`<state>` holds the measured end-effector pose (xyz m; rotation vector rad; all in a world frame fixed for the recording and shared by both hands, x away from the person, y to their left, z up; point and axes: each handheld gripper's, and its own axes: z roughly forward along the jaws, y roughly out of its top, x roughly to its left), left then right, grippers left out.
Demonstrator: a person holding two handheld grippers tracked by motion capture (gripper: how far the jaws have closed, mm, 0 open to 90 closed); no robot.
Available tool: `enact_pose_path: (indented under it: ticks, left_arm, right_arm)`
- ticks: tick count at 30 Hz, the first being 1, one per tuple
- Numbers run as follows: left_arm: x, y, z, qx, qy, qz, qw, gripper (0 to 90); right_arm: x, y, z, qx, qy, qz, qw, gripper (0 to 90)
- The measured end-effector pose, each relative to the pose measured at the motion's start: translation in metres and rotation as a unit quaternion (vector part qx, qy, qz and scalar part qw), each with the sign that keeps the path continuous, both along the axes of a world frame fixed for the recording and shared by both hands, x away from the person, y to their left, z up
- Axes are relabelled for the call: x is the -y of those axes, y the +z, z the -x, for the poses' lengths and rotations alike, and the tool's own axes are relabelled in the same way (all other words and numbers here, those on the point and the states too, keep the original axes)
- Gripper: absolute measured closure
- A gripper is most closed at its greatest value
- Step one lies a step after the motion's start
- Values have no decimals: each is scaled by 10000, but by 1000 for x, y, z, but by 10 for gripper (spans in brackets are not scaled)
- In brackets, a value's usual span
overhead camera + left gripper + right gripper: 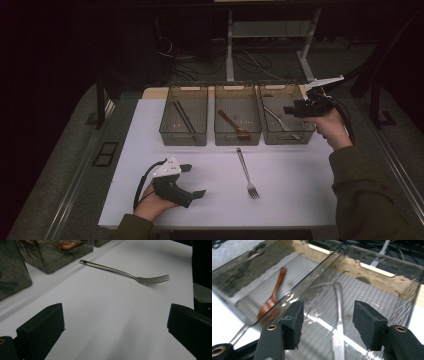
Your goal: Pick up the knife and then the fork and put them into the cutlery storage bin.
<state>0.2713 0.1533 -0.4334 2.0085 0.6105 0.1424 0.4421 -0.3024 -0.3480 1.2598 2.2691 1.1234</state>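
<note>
Fork sorting, right bin.
My right hand-held gripper [325, 326] spread over dropped utensil [338, 315]; left hand-held gripper [113, 327] spread. Fork [125, 272] next: stiff, slick, pinch mid-handle.

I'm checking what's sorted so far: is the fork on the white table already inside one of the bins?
No, the fork lies bare on the white table, in front of the middle bin and outside it.

Probably lab: cables [250, 60], table legs [230, 45].
</note>
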Motion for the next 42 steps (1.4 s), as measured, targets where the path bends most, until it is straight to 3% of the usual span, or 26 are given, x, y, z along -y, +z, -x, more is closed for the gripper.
enact_pose_path:
  ticks: [6,11,14,19,25,29,33,37,42]
  left_arm:
    - [-1,0,0,2,11,0,10000,0]
    - [0,0,-1,-6,11,-7,10000,1]
    - [0,0,0,-5,8,-8,10000,1]
    - [0,-1,-1,-7,3,-7,10000,1]
    - [0,-1,-1,-8,-1,-11,10000,1]
    - [0,-1,0,-15,-4,-17,10000,1]
    - [0,-1,0,-10,-6,-34,10000,1]
    - [0,-1,-1,-9,-5,-35,10000,1]
    - [0,-1,-1,-13,-4,-37,10000,1]
  right_arm:
    - [-6,2,29,109,197,-27,9997,385]
    - [-15,-6,54,93,478,-88,9988,386]
    - [-22,-14,69,84,678,-96,9976,427]
    - [-36,-29,88,-132,975,-85,9951,509]
    - [-53,-47,110,-364,1328,-104,9904,688]
    - [-65,-57,123,-496,1621,-59,9855,798]
    - [-81,-65,134,-674,2008,14,9773,874]
    - [-97,-71,141,-829,2326,71,9690,888]
    - [-113,-76,148,-907,2595,169,9613,888]
